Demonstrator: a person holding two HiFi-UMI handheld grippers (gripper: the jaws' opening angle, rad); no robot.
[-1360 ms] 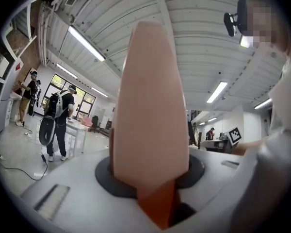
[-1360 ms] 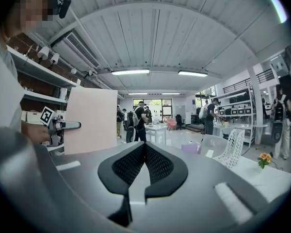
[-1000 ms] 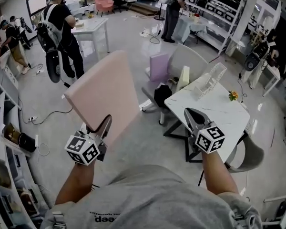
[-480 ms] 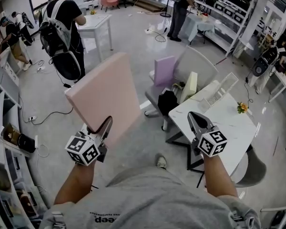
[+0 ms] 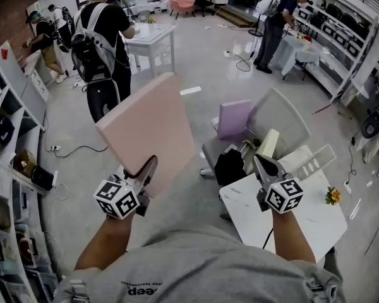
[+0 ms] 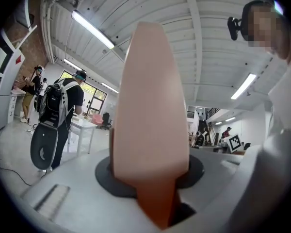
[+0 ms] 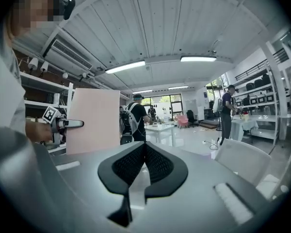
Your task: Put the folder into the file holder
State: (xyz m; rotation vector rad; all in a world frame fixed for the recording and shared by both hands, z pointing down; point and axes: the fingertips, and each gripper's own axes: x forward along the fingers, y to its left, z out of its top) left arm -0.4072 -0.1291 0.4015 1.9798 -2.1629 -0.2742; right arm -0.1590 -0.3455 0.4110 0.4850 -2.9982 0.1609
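Folder (image 5: 148,128), pink, stands tilted in the air in the head view. Its near lower edge is clamped by my left gripper (image 5: 146,172), well apart from the white wire file holder (image 5: 314,161) at the far right of the desk (image 5: 297,223). My right gripper (image 5: 263,167) hangs above the desk's near left part. In the left gripper view the fingers pinch the folder's edge, which fills the gap between them. In the right gripper view the fingers are pressed together on nothing. I judge the carry needs a firm clamp, then turning the folder upright and lining its edge with a slot before lowering
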